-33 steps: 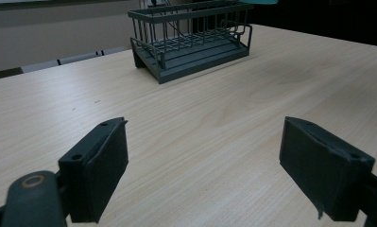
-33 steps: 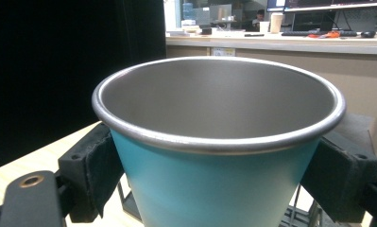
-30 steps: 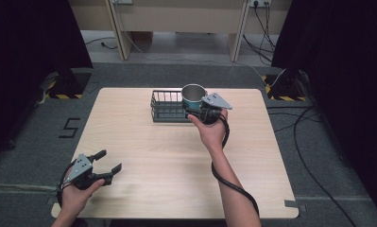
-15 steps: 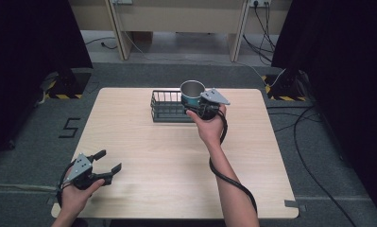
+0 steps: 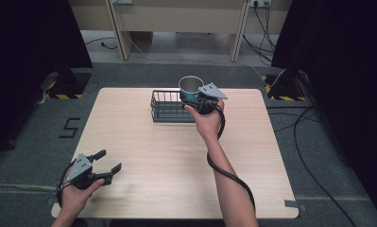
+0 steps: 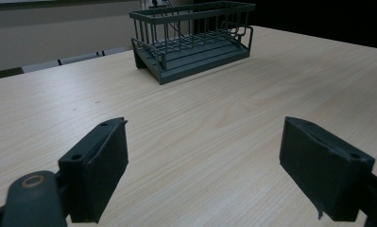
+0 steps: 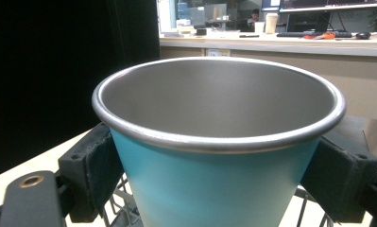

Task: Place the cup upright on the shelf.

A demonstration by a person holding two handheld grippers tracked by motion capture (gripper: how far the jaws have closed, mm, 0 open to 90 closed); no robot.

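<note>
A teal cup (image 5: 191,88) with a steel inside is held upright above the right end of a dark wire basket (image 5: 165,108) at the back of the wooden table (image 5: 143,156). My right gripper (image 5: 195,100) is shut on the cup (image 7: 214,179), its two black pads pressing the cup's sides just under the rim. Below the cup the basket's wires (image 7: 124,208) show. My left gripper (image 5: 109,161) rests low over the table's near left corner, open, with nothing between its jaws. Past its fingertips (image 6: 96,170) stands the basket (image 6: 195,40), which holds nothing.
Dark floor surrounds the table, with cables (image 5: 313,127) on the right and a marked "5" (image 5: 69,127) on the left. A light wooden frame (image 5: 176,19) stands behind the table. Bare tabletop lies between the two grippers.
The right gripper has lifted the cup slightly and moved it a little further back over the basket's right end. The left gripper has stayed where it was.
</note>
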